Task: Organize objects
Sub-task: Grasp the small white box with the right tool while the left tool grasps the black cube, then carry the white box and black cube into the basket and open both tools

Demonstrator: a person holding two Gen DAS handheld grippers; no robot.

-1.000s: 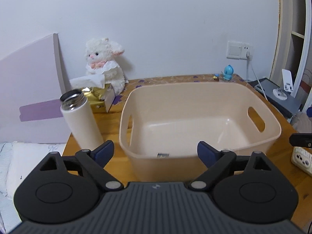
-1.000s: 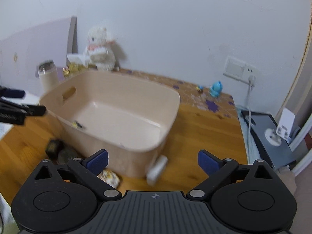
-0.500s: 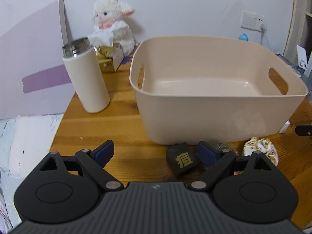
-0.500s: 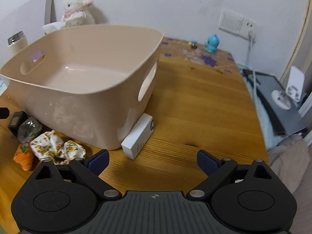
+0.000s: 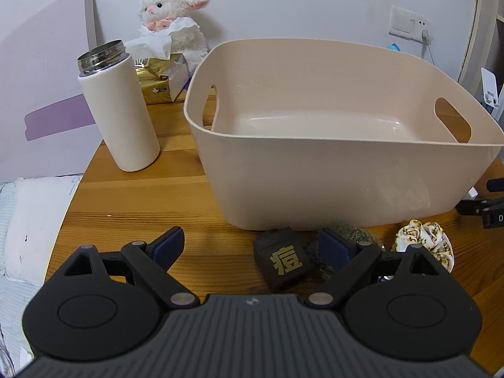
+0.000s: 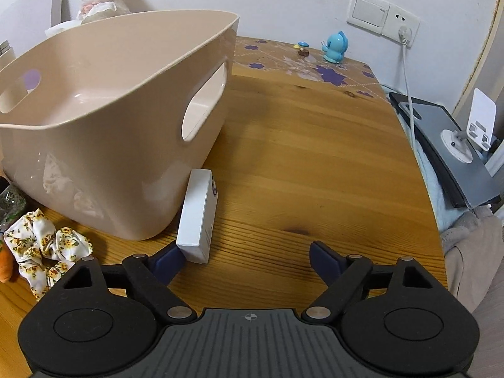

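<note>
A beige plastic basket [image 5: 330, 170] with handle holes stands empty on the wooden table; it also shows in the right wrist view [image 6: 104, 145]. My left gripper [image 5: 252, 245] is open, low over the table, with a black pouch with gold lettering [image 5: 283, 261] between its fingers and a dark green packet [image 5: 349, 234] at its right finger. A floral scrunchie [image 5: 425, 242] lies to the right. My right gripper [image 6: 242, 260] is open; a white box [image 6: 198, 214] leans by the basket's corner, just ahead of its left finger. The scrunchie [image 6: 41, 242] and a carrot toy [image 6: 5, 261] lie left.
A white thermos [image 5: 121, 113] stands left of the basket. A plush lamb [image 5: 173, 19] and a gold tissue box [image 5: 157, 82] sit at the back. A blue figurine [image 6: 336, 47] stands by the wall socket [image 6: 401, 23]. A grey device [image 6: 447, 145] lies beyond the table's right edge.
Both grippers have come down and closer to the table front. The small objects before the basket have come into view, and the white box now lies at my right gripper's left finger.
</note>
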